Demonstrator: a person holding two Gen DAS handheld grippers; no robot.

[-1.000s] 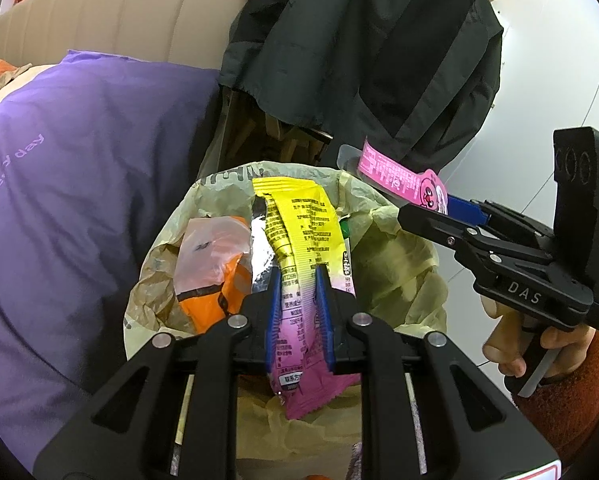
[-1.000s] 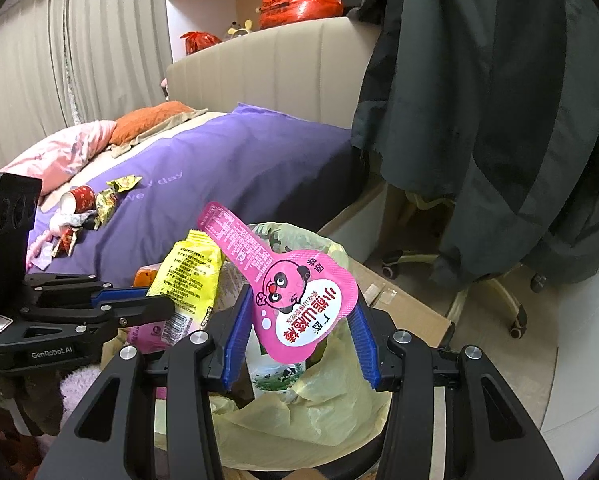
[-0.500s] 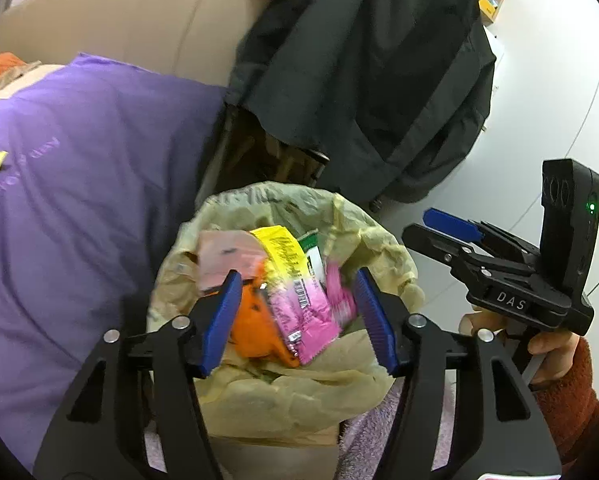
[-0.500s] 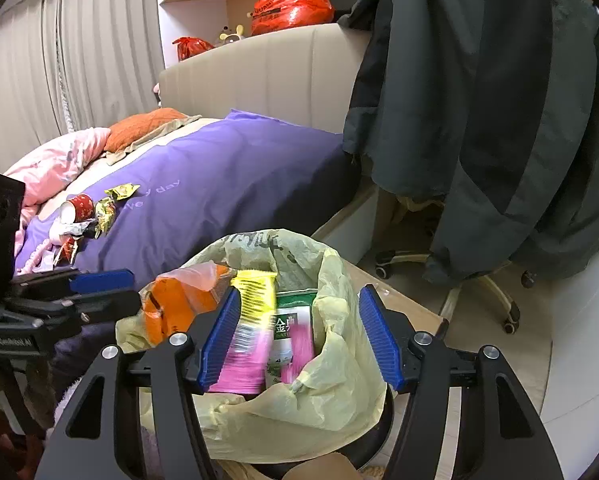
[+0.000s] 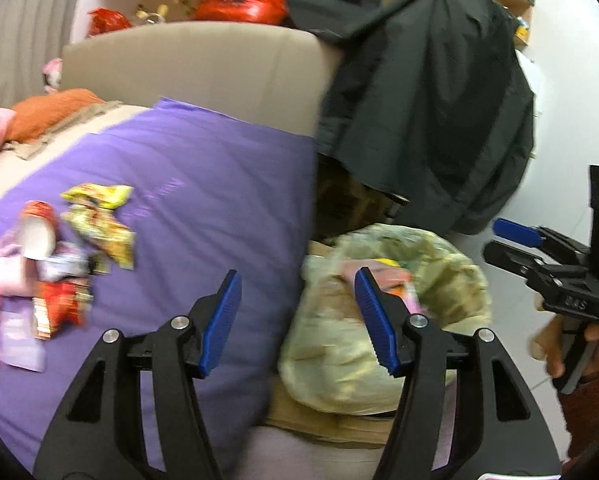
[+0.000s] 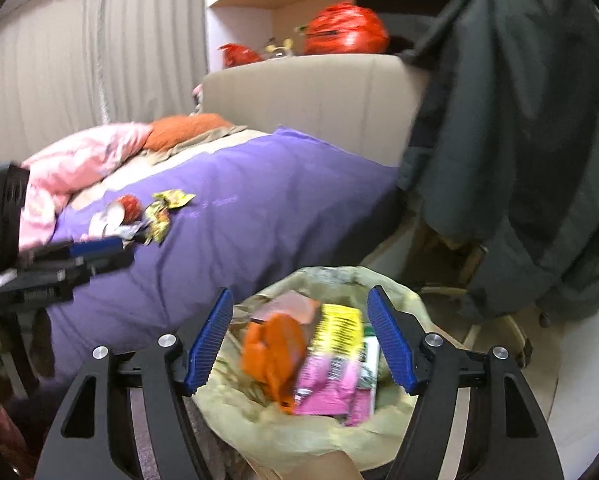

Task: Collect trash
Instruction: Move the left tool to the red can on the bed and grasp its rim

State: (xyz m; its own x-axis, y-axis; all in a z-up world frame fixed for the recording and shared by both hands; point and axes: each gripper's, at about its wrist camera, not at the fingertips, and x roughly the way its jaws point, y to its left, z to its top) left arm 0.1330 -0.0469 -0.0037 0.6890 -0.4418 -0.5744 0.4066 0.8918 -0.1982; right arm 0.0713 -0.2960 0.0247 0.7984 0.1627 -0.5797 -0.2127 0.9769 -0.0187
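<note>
- The right wrist view looks straight down into the yellowish trash bag (image 6: 283,436), whose contents are visible: a crumpled orange wrapper (image 6: 273,348), a yellow-and-pink snack packet (image 6: 333,364) and a green-and-white carton edge (image 6: 371,360). The left wrist view sees the same bag (image 5: 339,356) only from the side, its contents blurred.
- The bed (image 5: 203,184), covered in a smooth purple duvet, fills the left of both views; a padded beige headboard (image 5: 203,68) stands behind it, and a dark coat (image 5: 431,120) hangs at its right.
- The trash pile (image 5: 55,256) still on the duvet shows larger in the left view: crinkled yellow wrappers, a red-and-white cup and pink scraps, well apart from the bag.
- Grey curtains (image 6: 91,72), a pink blanket (image 6: 83,160) and an orange pillow (image 6: 183,130) appear best in the right view.
- The left claw (image 5: 297,320) is spread apart, holding nothing, between duvet and bag.
- The right claw (image 6: 299,344) is spread apart above the bag's mouth, holding nothing.
</note>
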